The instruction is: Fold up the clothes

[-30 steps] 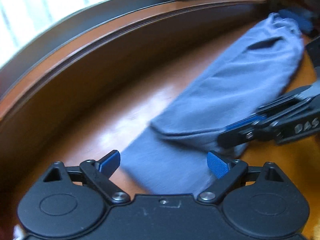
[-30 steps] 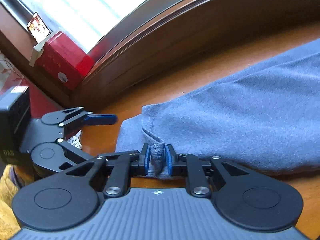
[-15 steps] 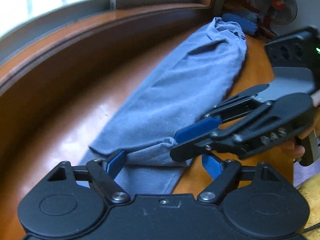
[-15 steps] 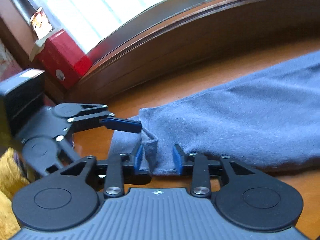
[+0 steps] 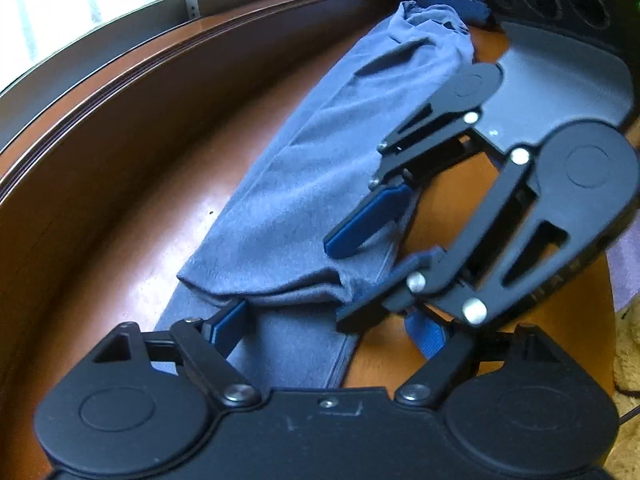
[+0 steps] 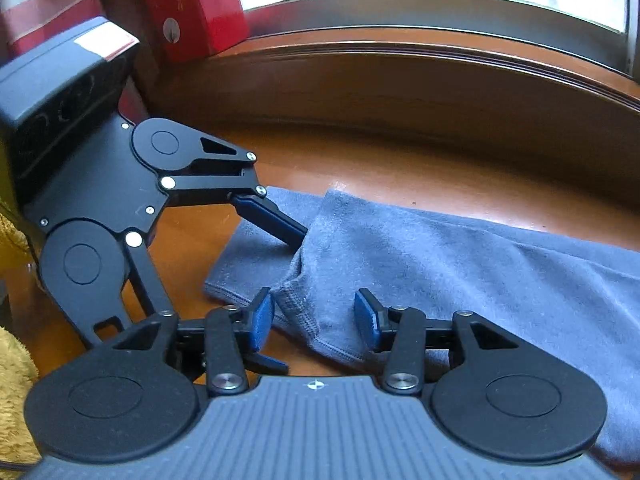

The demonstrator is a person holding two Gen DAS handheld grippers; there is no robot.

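A folded blue garment [image 5: 320,184] lies along the tabletop [image 5: 168,240] below the window. The right wrist view alone shows a red box [image 6: 192,8] and the right hand-held gripper [image 6: 316,320] opening around the garment's hem, pads off it. The left hand-held gripper [image 5: 328,332] is spread over the fold.

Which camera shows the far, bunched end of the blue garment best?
The left wrist view: the blue garment runs its whole length there, up to the bunched end near the window frame. The right wrist view shows only the near folded hem; the cloth runs out of frame.
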